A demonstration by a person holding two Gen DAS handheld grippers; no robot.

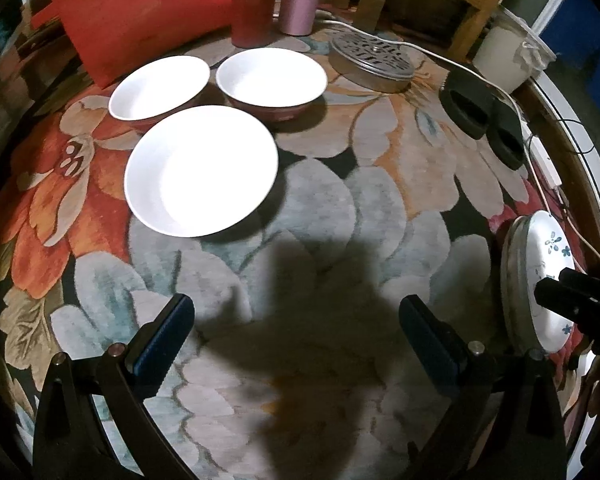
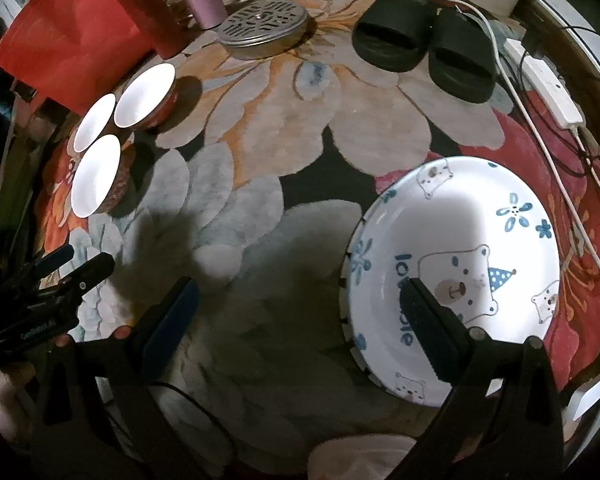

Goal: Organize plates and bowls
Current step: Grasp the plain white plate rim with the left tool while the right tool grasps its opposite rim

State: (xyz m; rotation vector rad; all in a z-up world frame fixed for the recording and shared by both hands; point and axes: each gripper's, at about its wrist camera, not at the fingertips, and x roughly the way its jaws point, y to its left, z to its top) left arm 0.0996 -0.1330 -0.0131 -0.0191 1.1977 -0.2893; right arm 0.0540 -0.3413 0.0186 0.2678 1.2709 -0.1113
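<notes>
Floral rug (image 1: 340, 208): three white bowls (image 1: 201, 171) far left, glare hides interiors. Bear plate (image 2: 480, 240) right, partly behind right hand-held gripper (image 2: 296, 312). Both hand-held grippers wide, left (image 1: 296, 332) empty.

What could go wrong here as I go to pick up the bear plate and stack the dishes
The right gripper is open with only one finger over the bear plate; a grip on the thin rim alone could slip. The white cable runs close beside the plate and might snag. The three white bowls sit tightly clustered, so the open left gripper could knock a neighbour.
</notes>
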